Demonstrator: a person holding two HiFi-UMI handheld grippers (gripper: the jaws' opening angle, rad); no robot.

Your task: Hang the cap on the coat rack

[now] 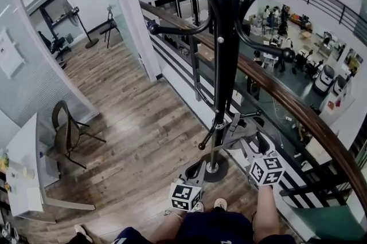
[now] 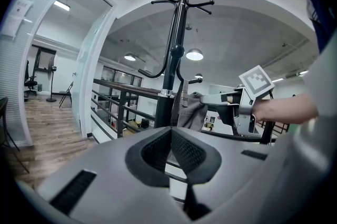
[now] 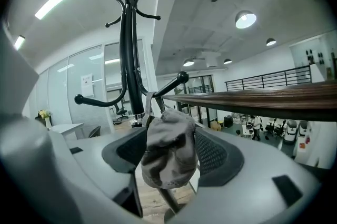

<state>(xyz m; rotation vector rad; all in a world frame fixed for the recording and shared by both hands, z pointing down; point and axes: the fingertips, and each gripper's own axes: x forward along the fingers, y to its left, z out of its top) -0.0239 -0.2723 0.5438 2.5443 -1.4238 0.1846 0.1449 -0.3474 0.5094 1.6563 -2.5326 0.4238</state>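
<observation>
A grey cap (image 3: 168, 149) hangs by its strap from a lower hook (image 3: 171, 85) of the black coat rack (image 3: 131, 60). My right gripper (image 3: 171, 136) is open, with the cap dangling between its wide-set pads and neither pad pressing on it. From the left gripper view, the cap (image 2: 192, 110) hangs beside the rack's pole (image 2: 174, 75), and the right gripper (image 2: 210, 99) reaches it from the right. My left gripper (image 2: 171, 136) is shut and holds nothing; it sits low near the rack's base (image 1: 212, 168). In the head view the pole (image 1: 221, 65) hides the cap.
A wooden handrail (image 1: 298, 105) with black balusters runs just behind the rack, with a drop to a lower floor beyond it. A glass partition (image 1: 132, 14) stands to the left. A chair (image 1: 66, 131) and a white desk (image 1: 23, 174) stand on the wood floor at left.
</observation>
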